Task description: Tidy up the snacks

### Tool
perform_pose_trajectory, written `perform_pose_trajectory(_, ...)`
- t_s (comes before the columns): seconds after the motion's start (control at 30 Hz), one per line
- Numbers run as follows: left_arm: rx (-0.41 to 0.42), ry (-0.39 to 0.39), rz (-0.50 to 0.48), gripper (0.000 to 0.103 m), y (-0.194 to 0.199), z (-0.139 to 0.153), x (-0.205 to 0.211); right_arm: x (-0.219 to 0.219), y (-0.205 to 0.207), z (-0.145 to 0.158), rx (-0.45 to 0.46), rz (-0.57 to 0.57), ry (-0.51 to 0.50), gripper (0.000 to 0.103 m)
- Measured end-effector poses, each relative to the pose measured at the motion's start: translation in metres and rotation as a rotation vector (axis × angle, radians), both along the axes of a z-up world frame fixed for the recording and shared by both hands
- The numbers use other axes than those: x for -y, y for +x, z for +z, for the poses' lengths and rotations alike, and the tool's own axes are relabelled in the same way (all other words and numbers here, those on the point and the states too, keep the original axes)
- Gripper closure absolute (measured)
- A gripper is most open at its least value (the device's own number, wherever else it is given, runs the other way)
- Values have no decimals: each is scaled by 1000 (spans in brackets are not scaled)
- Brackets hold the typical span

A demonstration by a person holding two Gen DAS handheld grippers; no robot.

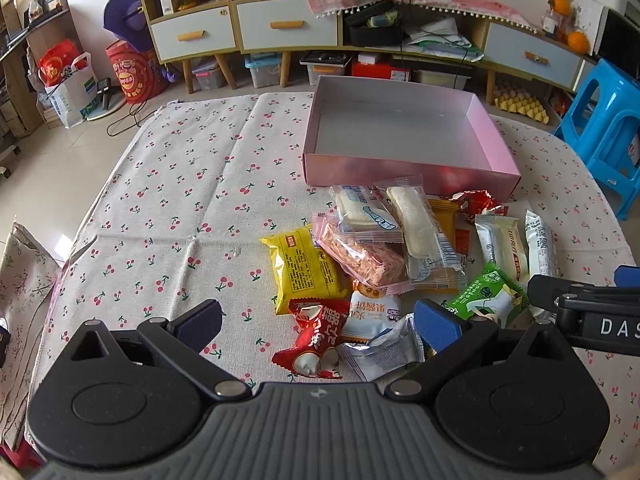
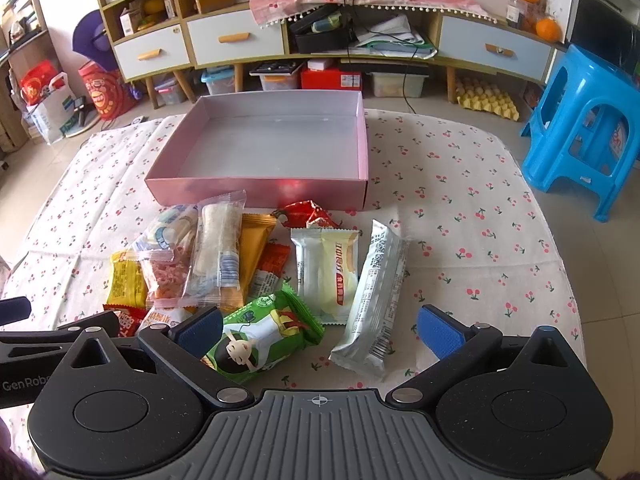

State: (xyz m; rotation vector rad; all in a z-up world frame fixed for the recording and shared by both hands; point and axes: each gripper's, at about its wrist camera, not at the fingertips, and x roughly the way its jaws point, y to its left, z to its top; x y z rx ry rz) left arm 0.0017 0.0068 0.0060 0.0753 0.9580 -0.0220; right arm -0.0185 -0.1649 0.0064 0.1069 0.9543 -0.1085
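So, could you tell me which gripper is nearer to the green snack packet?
Right. The right gripper has the green snack packet between its open fingers; the left gripper sits to the packet's left, over the red wrapper.

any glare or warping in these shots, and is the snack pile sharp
Left wrist view: fisheye bends the cabinet line; a red reflection glows on the pink box front wall. Right wrist view: same red glow; the green snack packet print reads sharp.

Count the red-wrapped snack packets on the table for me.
2 clearly visible: a red twist-wrapped candy packet nearest the left gripper, and a crumpled red foil packet against the front wall of the pink cardboard box. Others may be buried in the pile.
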Motion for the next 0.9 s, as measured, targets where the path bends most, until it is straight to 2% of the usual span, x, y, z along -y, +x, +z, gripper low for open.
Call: perform_pose_trajectory(0.9,5,21,-10,1,1,-2,1,-1,1,1,1,5,-28,0)
